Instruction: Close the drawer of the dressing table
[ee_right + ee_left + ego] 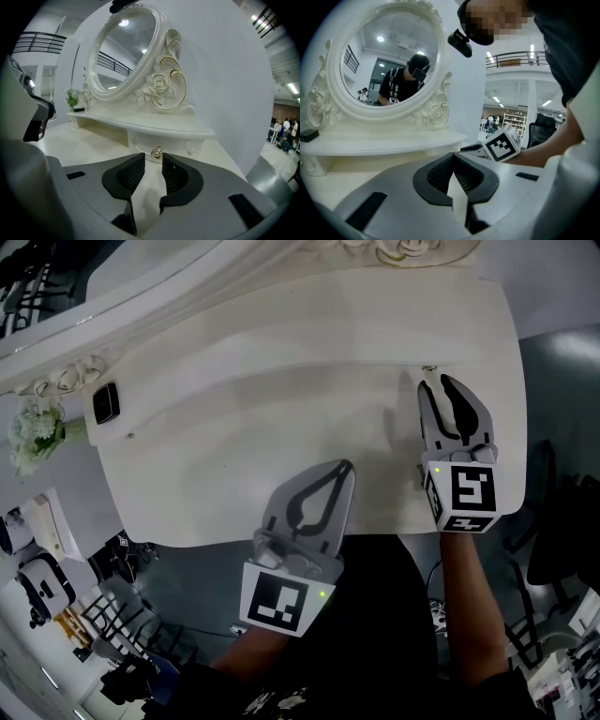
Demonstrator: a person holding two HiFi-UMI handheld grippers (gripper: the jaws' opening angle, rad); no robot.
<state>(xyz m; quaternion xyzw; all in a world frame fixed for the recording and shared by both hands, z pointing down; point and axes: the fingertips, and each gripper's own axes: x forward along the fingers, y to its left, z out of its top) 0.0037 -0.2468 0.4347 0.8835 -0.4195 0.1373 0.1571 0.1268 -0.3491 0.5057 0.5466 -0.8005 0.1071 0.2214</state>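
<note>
The drawer knob (156, 152) sits under the shelf (140, 123), mirror (123, 51) above, plant (72, 98) far left.

The head view is looking steeply down on the tabletop (281, 381), close above the left gripper (347, 467) and right gripper (434, 381). Each gripper view is looking low along its jaws, both sharing the mirror (389, 61) beyond them.

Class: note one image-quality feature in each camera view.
Head view: the white dressing table stands bright against dark surroundings. Left gripper view: dark vignetted corners; the mirror reflects ceiling lights. Right gripper view: strong fisheye curve; the right tongs loom large, the drawer knob is sharp.
</note>
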